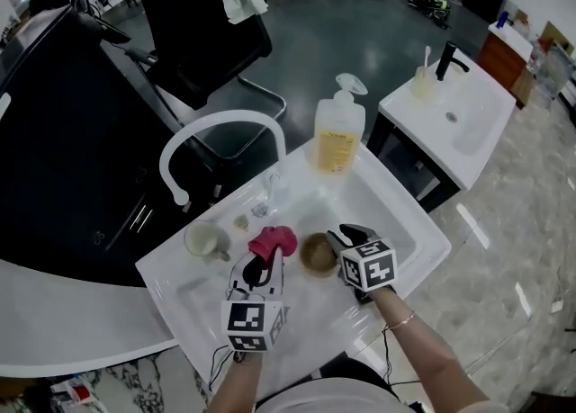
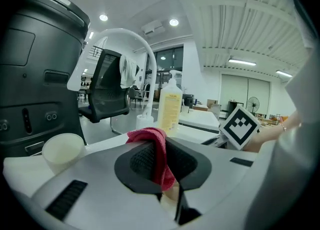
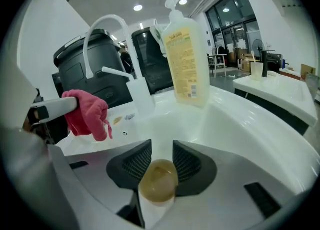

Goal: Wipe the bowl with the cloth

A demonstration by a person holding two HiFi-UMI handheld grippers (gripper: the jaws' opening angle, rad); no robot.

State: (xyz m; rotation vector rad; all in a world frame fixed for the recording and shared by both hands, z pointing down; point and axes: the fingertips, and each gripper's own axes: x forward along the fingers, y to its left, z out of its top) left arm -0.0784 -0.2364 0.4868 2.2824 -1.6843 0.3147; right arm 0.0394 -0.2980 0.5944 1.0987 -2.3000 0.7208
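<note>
A small brown bowl [image 1: 315, 252] sits low in the white sink [image 1: 400, 209]. My right gripper [image 1: 345, 238] is just to its right. In the right gripper view the bowl [image 3: 157, 181] lies between the two dark pads [image 3: 134, 161] of that gripper [image 3: 161, 156], whose jaws stand wide and do not visibly press on it. My left gripper [image 1: 261, 263] is shut on a red cloth [image 1: 273, 240] just left of the bowl. The cloth [image 2: 150, 136] drapes over and between the left gripper's [image 2: 160, 159] pads. It also shows in the right gripper view as a red bundle [image 3: 85, 111].
A yellow soap bottle [image 1: 338, 137] stands on the sink's back rim beside the white arched faucet [image 1: 220, 128]. A white cup [image 1: 204, 240] sits on the rim at the left. A black chair [image 1: 202, 24] is behind, and a second sink [image 1: 459, 119] stands at the right.
</note>
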